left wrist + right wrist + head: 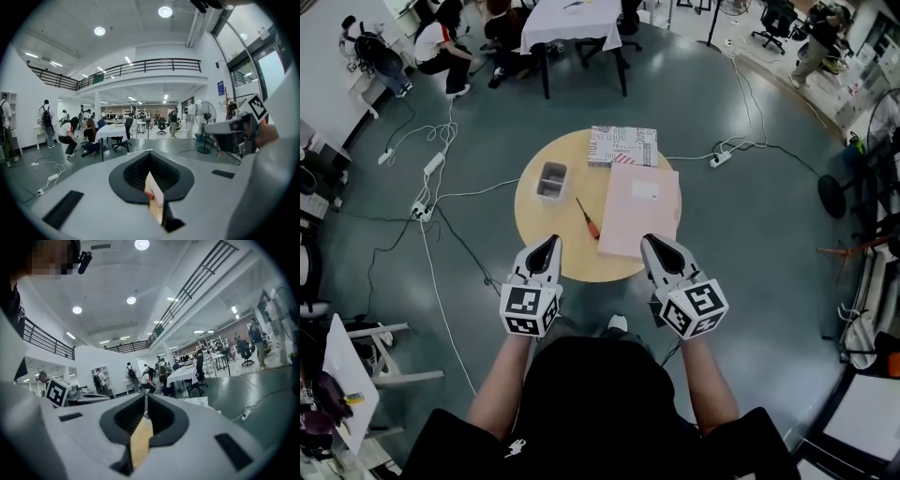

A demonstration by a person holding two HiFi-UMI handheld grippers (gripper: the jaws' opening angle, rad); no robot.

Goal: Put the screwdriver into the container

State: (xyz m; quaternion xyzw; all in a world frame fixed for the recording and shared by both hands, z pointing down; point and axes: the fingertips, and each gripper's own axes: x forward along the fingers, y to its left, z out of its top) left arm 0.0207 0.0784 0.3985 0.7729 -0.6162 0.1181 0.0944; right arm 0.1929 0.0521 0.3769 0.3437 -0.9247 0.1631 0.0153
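The left claw point(547, 244) is seen over the near edge of the round yellow bench point(532, 220), on the person's side of the container point(552, 181). In the left gripper view its jaws are pressed together, and nothing is gripped between them. The right claw point(654, 244) is held level with it, farther to the right of the container. Its jaws are likewise brought together on nothing, as shown in the right gripper view. Neither claw is touching anything on the bench.

The container, a small grey open tub, is set on the left part of the bench. The screwdriver point(587, 217) is laid flat on the bench just right of the container and a little nearer the person, clear of it. Its thin shaft is pointed away and leftward, and its reddish handle is at the near end. A pink sheet point(641, 210) is spread further right of the container, with its left edge close beside the screwdriver's handle. A patterned box point(622, 145) is placed to the right of the container, at the far rim of the bench.
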